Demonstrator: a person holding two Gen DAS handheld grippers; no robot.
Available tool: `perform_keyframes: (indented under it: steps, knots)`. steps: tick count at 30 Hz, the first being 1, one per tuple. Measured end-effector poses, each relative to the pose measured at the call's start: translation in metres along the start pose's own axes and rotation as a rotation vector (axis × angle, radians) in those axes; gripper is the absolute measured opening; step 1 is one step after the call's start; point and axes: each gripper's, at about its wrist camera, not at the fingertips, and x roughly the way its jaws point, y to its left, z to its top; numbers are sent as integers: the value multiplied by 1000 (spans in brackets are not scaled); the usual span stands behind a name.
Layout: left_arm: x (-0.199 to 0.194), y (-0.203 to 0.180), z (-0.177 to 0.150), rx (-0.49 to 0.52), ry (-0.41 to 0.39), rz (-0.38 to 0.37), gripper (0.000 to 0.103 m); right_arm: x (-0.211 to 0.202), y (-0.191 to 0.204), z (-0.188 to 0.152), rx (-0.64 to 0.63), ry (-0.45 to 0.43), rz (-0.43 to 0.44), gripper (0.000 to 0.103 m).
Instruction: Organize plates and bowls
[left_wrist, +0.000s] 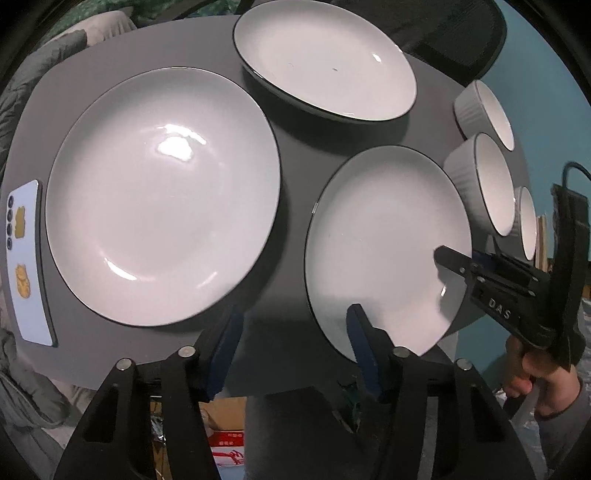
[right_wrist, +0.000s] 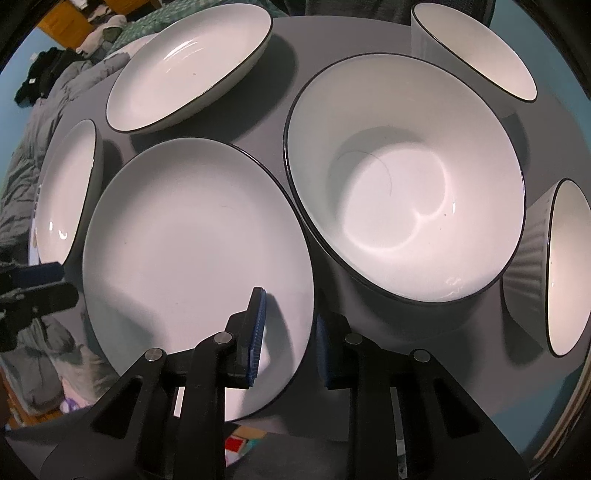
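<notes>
While the small plate (right_wrist: 192, 251) lies flat at the near edge of the grey surface (left_wrist: 295, 155), both tools are set on its rim, so the step in hand looks like the pickup of this plate for stacking. The right tongs (right_wrist: 291, 339) bite the rim at about 4 o'clock as the left camera sees it: one blue pad lies on the white inside, the other sits under the outer lip, and they appear clamped on the plate. The left tongs (left_wrist: 295, 350) stand apart at about 7 o'clock, one finger over the plate's lip, the other over bare surface, gripping nothing.

The next move, as I judge it, calls for a level lift, then a carry towards 9 o'clock, where the large plate (left_wrist: 162, 195) waits just beside. A one-sided pinch on a glazed lip may let the plate droop or slip, so the left tongs should either close on the rim or steady it from below.

Room is tight. At 2 to 3 o'clock a ribbed bowl (left_wrist: 476, 181) stands almost against the plate's rim, with two more bowls beside it; swinging that way risks a knock. At 12 o'clock there is a strip of open surface before the deep dish (left_wrist: 325, 59). A phone (left_wrist: 27, 258) lies at the far left edge, beyond the large plate and clear of the path.
</notes>
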Motion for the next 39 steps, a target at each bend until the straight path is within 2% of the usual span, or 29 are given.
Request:
perform_keyframes:
  steps: [4,5,7,9,14,20,26,34,39]
  knots:
    - [-2,-9,-9,24,0,-14,56,0,4,5,-8,8,-8,24]
    - [1,-10,-10,29,5,-9,54,7,21,16,-10,9,-12,24]
    - [7,-13,-9,35,28,-1,38,14,34,21,-15,5,-19,24]
    - [10,-12,-2,42,50,0,33,14,36,20,-16,2,-22,24]
    - [22,-21,6,67,64,17,33,14,32,22,14,3,-2,24]
    - [15,-16,17,76,40,34,32,15,25,23,14,-1,-15,24]
    - [22,-10,29,52,36,42,18,13,20,25,39,-9,-15,20]
    - [20,-6,28,58,22,40,19,19,16,28,94,0,5,20]
    - [19,-5,23,82,26,54,19,18,16,28,73,15,-2,20]
